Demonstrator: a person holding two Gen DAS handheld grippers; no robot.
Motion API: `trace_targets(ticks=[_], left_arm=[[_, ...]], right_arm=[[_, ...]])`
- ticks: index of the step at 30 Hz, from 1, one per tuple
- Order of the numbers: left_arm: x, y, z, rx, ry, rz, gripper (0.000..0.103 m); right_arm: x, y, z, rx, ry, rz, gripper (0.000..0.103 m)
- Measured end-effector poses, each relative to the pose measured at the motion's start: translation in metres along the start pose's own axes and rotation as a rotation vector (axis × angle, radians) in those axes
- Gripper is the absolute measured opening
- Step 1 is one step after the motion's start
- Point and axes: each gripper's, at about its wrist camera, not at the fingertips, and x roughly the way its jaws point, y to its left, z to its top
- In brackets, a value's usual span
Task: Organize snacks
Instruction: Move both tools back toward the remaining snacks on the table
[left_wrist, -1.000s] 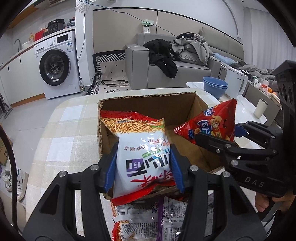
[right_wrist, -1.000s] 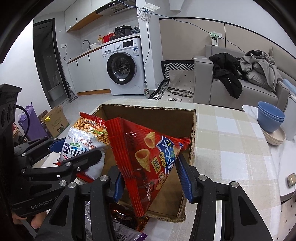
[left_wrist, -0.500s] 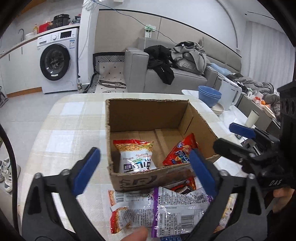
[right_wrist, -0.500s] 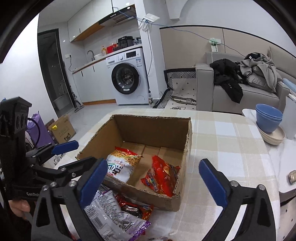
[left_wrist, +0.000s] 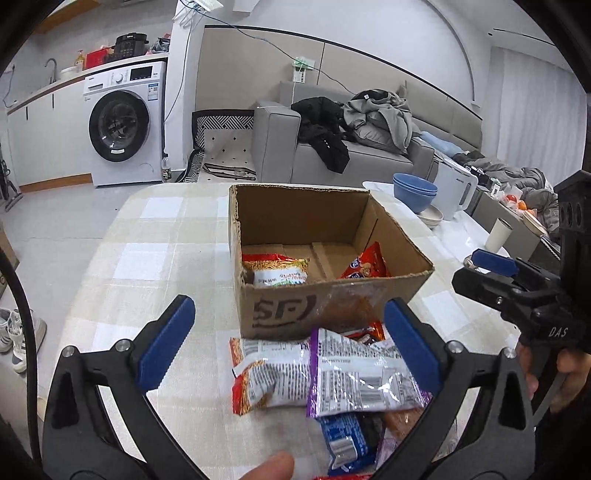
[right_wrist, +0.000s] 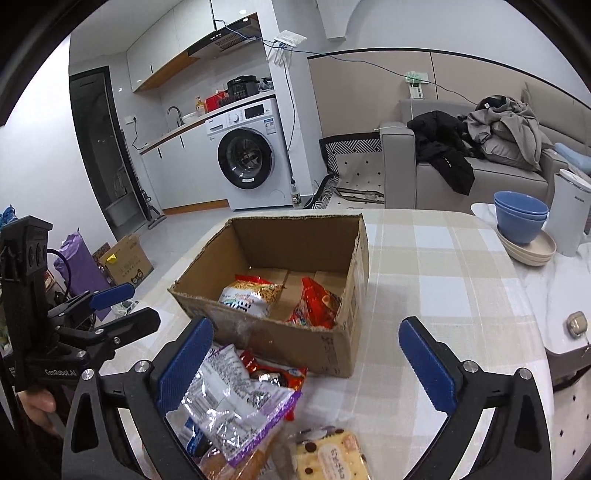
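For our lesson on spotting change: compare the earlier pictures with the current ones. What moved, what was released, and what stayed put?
Both grippers have just opened: the left gripper let go the noodle bag, the right gripper the red cone-snack bag. Both bags now lie in the cardboard box, and the grippers have drawn back. The box and the loose packets before it stayed.

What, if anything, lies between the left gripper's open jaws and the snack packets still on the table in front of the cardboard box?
Nothing visible. The left gripper is open above the silver-and-purple packet, which tops the pile on the table before the cardboard box.
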Motion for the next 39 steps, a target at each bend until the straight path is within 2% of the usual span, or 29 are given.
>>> trace_targets(ticks=[6, 8, 15, 19, 30, 34, 39], left_arm=[[-0.03, -0.007, -0.019, 0.022, -0.028, 0.027, 0.102], [-0.036, -0.01, -0.025, 0.029, -0.024, 0.026, 0.102], [-0.053, -0.016, -0.045, 0.038, -0.013, 0.029, 0.102], [-0.061, -0.021, -0.058, 0.054, -0.005, 0.037, 0.102], [-0.074, -0.016, -0.089, 0.044, 0.004, 0.029, 0.102], [-0.072, -0.019, -0.098, 0.066, 0.023, 0.048, 0.102], [-0.073, -0.02, -0.105, 0.07, 0.041, 0.036, 0.102]], right_arm=[[-0.015, -0.001, -0.02, 0.013, 0.006, -0.021, 0.103], [-0.019, -0.003, -0.027, 0.014, 0.013, -0.018, 0.103], [-0.024, -0.002, -0.053, 0.025, 0.067, -0.093, 0.103], [-0.025, 0.001, -0.067, 0.012, 0.084, -0.096, 0.103], [-0.037, 0.003, -0.08, 0.024, 0.064, -0.08, 0.103], [-0.033, 0.003, -0.082, 0.007, 0.087, -0.093, 0.103], [-0.029, -0.002, -0.085, 0.003, 0.118, -0.108, 0.103]])
